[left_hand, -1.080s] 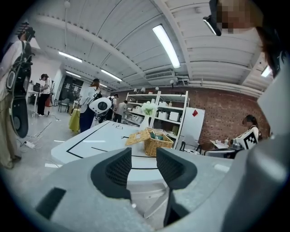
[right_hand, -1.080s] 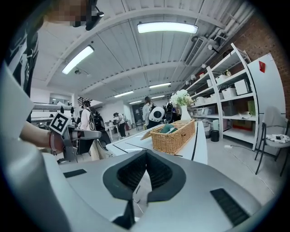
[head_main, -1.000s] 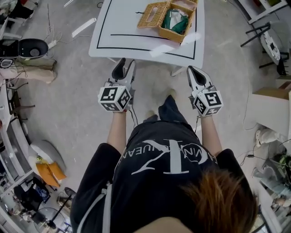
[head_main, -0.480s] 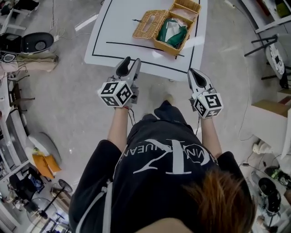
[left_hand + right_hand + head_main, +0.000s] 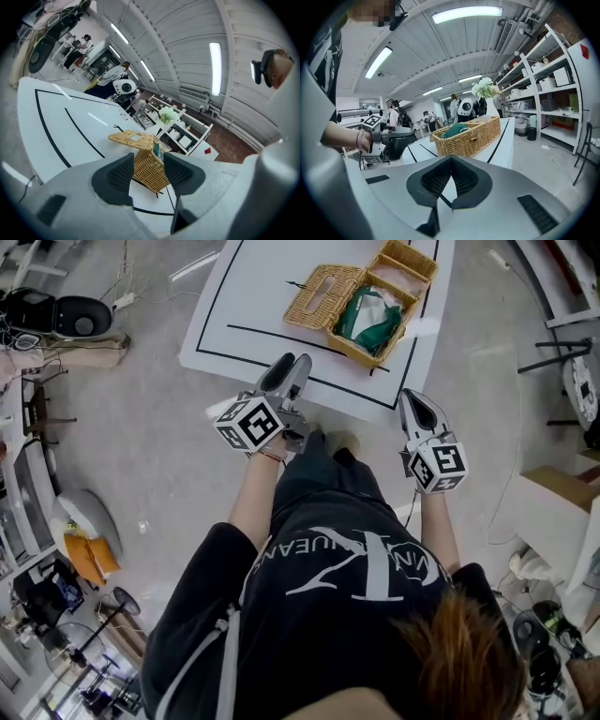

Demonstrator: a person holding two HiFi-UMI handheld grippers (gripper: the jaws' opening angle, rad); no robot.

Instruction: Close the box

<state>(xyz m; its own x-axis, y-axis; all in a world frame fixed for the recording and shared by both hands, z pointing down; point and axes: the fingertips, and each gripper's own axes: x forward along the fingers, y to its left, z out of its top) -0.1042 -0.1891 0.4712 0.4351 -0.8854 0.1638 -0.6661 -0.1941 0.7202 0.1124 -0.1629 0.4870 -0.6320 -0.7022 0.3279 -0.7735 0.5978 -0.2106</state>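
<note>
- Both grippers are closer to the tabletop (image 5: 248, 296) than a second ago. The left gripper (image 5: 288, 364) now reaches its near edge.
- The left gripper has rolled and its jaws have just been opening wide, with nothing between them. The right gripper (image 5: 413, 399) is pinched together and empty.
- The wicker box (image 5: 410, 257) sits far right with its lid (image 5: 323, 298) flopped open leftward and a green cloth (image 5: 368, 315) inside.
- This looks like approach only; closing is not begun.

Bare table (image 5: 246, 306) fronts the left claw (image 5: 287, 365); only the wicker box (image 5: 405, 261) and its spread lid (image 5: 323, 296) obstruct.
</note>
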